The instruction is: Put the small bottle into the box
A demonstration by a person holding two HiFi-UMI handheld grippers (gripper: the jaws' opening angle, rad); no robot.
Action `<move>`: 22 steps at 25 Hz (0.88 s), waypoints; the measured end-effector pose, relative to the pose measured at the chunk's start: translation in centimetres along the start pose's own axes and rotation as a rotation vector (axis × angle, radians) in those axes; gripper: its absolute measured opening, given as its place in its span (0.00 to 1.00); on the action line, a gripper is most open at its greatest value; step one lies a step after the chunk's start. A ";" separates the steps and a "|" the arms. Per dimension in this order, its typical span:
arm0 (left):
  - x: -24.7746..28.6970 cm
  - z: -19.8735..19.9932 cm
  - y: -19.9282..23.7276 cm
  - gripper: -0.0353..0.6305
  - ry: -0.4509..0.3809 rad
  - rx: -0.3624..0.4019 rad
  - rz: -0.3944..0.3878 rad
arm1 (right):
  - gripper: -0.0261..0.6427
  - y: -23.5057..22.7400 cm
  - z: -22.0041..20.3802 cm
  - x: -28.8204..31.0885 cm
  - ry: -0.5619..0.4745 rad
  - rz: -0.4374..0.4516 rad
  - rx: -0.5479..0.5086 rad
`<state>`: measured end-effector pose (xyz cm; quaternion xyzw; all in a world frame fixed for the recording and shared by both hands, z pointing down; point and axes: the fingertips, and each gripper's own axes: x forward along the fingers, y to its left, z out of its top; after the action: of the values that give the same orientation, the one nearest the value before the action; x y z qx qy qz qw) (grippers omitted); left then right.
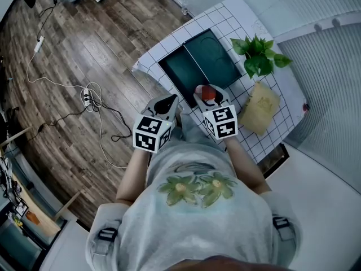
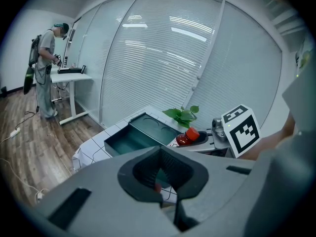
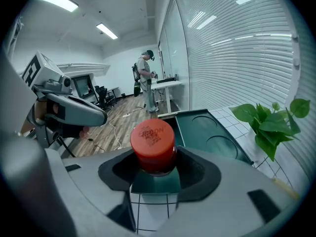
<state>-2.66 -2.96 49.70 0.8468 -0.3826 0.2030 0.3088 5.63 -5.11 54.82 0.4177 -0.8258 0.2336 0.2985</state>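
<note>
Now, right gripper (image 1: pixel 210 97) grasping small bottle (image 3: pixel 153 139), left gripper (image 1: pixel 164 103) clenched empty, box (image 1: pixel 179 75) ahead, plant (image 1: pixel 258 55) beside.

Illegible lettering on small bottle (image 3: pixel 152 139) cap

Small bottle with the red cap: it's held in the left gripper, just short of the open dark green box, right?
Not quite: the right gripper view shows the small bottle with the red cap held in the right gripper, just short of the open dark green box.
</note>
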 end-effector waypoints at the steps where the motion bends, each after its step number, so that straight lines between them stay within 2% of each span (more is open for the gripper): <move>1: 0.0 0.0 0.0 0.06 -0.001 -0.002 0.000 | 0.36 0.0 -0.1 0.1 0.002 0.000 -0.002; 22: 0.6 -0.1 0.5 0.06 0.016 -0.018 0.006 | 0.36 -0.2 -1.1 1.4 0.054 0.018 -0.028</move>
<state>-2.68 -3.51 50.31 0.8412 -0.3845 0.2073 0.3186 5.47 -5.29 56.60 0.3994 -0.8245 0.2357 0.3243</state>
